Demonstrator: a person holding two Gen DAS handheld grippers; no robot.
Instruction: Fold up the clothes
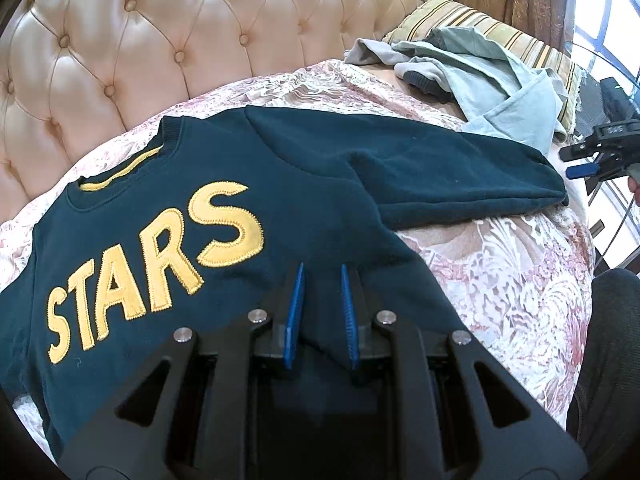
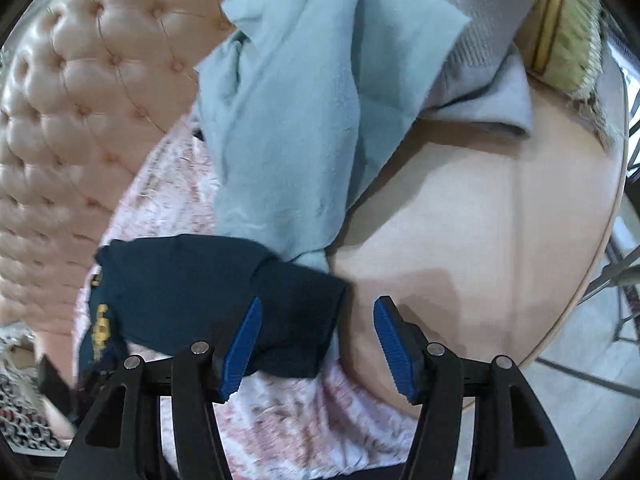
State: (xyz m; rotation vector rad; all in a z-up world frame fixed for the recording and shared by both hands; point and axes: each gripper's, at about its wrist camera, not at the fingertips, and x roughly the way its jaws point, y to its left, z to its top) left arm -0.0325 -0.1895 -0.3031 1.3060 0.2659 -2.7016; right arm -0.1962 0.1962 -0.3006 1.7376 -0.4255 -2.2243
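A dark teal sweatshirt (image 1: 280,184) with yellow "STARS" lettering lies face up on the lace bed cover. Its sleeve (image 1: 460,176) stretches out to the right. My left gripper (image 1: 322,276) hovers over the sweatshirt's side below the armpit, jaws a narrow gap apart, with nothing between them. In the right wrist view the sleeve's cuff end (image 2: 288,320) lies just ahead. My right gripper (image 2: 318,312) is open above it, its left finger over the cuff. The right gripper also shows in the left wrist view (image 1: 588,170) past the cuff.
A heap of pale blue and grey clothes (image 2: 304,92) lies just beyond the cuff, against a striped pillow (image 1: 520,40). A tufted pink headboard (image 1: 140,40) runs behind. The bed's bare pink edge (image 2: 500,220) is to the right, with floor beyond.
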